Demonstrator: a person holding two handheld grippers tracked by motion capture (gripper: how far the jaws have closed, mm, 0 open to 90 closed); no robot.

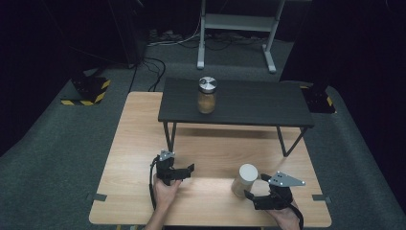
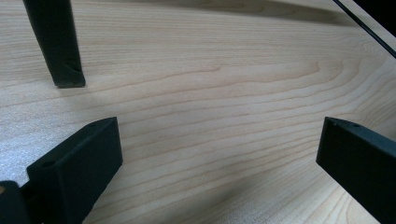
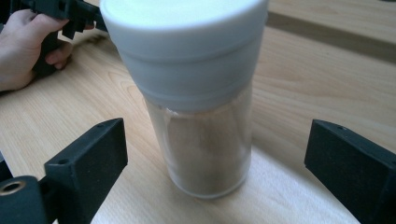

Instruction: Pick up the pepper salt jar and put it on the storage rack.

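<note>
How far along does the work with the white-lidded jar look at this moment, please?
Early. Possibly done: a silver-lidded jar already stands on the dark shelf. In hand: the right gripper is open, its jaws either side of the white-lidded jar without touching it; the jar stands upright on the wooden table. The left gripper is open over bare wood. Left: closing, lifting and, presumably, placing the jar.

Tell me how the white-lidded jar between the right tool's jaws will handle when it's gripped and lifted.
The white-lidded jar looks tall and narrow with a wide lid, so a sideways nudge may tip it. Its clear wall seems smooth and hard, likely slippery and possibly breakable. The brown filling suggests moderate weight. The right tool stands open around it.
</note>
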